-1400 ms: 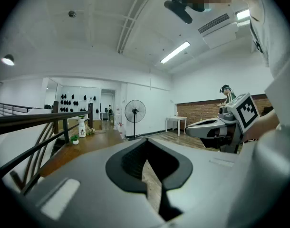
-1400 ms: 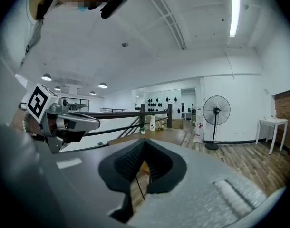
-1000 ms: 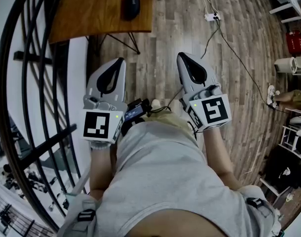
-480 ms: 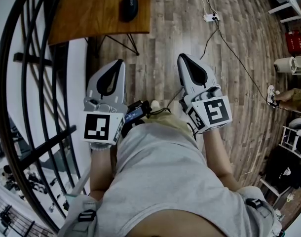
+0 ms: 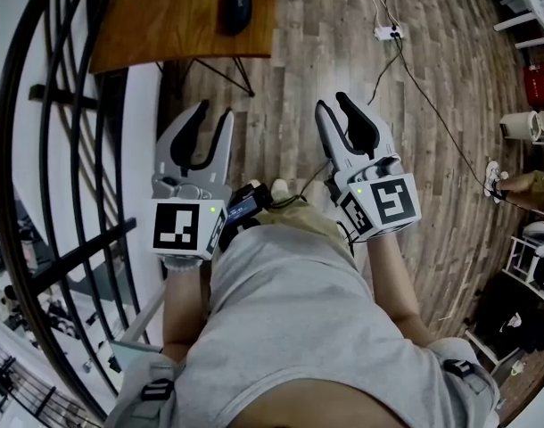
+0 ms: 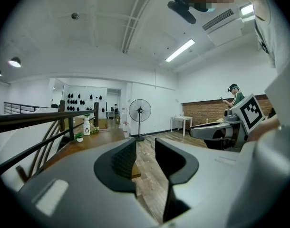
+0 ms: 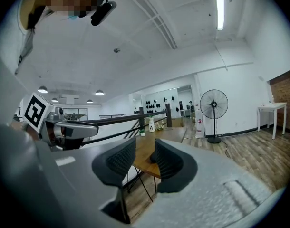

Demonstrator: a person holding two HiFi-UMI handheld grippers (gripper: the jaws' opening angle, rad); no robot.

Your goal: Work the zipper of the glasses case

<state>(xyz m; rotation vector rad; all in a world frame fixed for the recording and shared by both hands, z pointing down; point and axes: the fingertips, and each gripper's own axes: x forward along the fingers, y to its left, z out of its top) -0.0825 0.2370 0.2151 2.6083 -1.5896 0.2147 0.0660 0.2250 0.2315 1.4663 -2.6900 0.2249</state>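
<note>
The glasses case [image 5: 236,9] is a dark oval lying on the wooden table [image 5: 156,34] at the top of the head view, well beyond both grippers. My left gripper [image 5: 212,110] and right gripper [image 5: 333,102] hang side by side at waist height over the plank floor, pointing roughly level toward the table. Both pairs of jaws have just been opening and now stand open, with nothing between them. The left gripper view shows my left gripper [image 6: 145,148] with floor in its gap. The right gripper view shows my right gripper [image 7: 145,151] with the table's edge beyond its gap.
A black curved railing [image 5: 40,150] runs down the left. A power strip [image 5: 385,31] and its cable lie on the floor ahead to the right. A standing fan [image 6: 139,112] and a white table [image 6: 182,122] stand farther back. A white bottle [image 6: 86,126] sits on the wooden table.
Both grippers were shut in the earlier frames and are open now. Neither hand has shifted noticeably, and the case has not moved.
</note>
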